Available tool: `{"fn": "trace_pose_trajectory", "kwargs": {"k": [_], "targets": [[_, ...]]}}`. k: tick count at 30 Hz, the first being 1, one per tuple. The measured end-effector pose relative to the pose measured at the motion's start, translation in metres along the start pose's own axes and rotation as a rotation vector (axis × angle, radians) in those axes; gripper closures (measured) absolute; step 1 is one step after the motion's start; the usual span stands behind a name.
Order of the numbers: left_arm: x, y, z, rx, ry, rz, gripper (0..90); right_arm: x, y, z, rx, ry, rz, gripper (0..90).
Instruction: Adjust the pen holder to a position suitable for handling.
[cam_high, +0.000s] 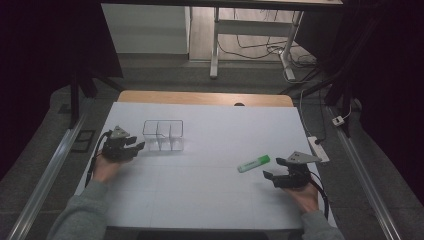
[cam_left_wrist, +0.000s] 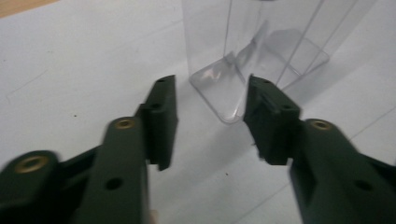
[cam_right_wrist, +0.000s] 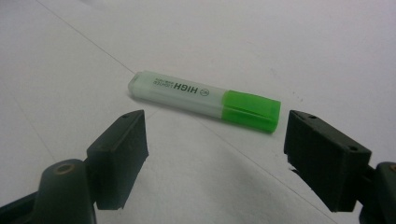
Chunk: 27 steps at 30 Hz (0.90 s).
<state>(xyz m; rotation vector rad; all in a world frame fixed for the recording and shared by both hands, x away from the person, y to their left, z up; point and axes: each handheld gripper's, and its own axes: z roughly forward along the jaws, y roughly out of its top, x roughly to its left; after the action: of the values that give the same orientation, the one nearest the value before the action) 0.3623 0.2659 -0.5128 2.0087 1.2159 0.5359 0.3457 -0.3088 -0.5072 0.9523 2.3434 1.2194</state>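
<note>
Highlighter (cam_right_wrist: 205, 100) lies flat on the white counter (cam_high: 210, 185).
Right gripper (cam_right_wrist: 215, 154) jaws spread wide, just short of it; left gripper (cam_left_wrist: 210, 116) jaws wide near the clear organizer (cam_left_wrist: 261, 51).

1. Highlighter (cam_right_wrist: 204, 100): "HIGH" in dark capitals on the pale barrel, reads upside down in the right gripper view. The word sits on the half toward the green cap, cap end pointing about 4 o'clock.
2. Same barrel, just past "HIGH" toward the cap: small round logo mark, too small to read.
3. Same barrel, other side of "HIGH", toward 10 o'clock: two lines of smaller print, too blurred to read.
4. High view: highlighter (cam_high: 253, 163) shows, print not legible.
5. Left gripper view: clear box (cam_left_wrist: 254, 56), no text on it.
</note>
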Motion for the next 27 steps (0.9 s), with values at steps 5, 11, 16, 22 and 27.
{"fn": "trace_pose_trajectory", "kwargs": {"k": [5, 11, 16, 22, 27], "targets": [[0.006, 0.002, 0.005, -0.007, -0.007, -0.013, 82.4, 0.000, -0.001, 0.000, 0.002, -0.002, -0.001, 20.9], [0.008, 0.006, 0.012, -0.002, -0.012, -0.011, 88.9, 0.000, -0.001, 0.000, 0.007, -0.006, -0.001, 20.9], [0.007, 0.007, 0.018, 0.005, -0.013, -0.013, 89.0, 0.000, -0.001, 0.000, 0.006, -0.005, -0.001, 20.9], [0.005, 0.008, 0.024, 0.012, -0.021, -0.011, 88.9, 0.001, -0.001, -0.001, 0.001, -0.010, -0.002, 21.1], [0.006, 0.009, 0.027, 0.014, -0.019, -0.019, 88.9, 0.000, -0.001, 0.000, 0.003, -0.009, -0.002, 21.1]]}}
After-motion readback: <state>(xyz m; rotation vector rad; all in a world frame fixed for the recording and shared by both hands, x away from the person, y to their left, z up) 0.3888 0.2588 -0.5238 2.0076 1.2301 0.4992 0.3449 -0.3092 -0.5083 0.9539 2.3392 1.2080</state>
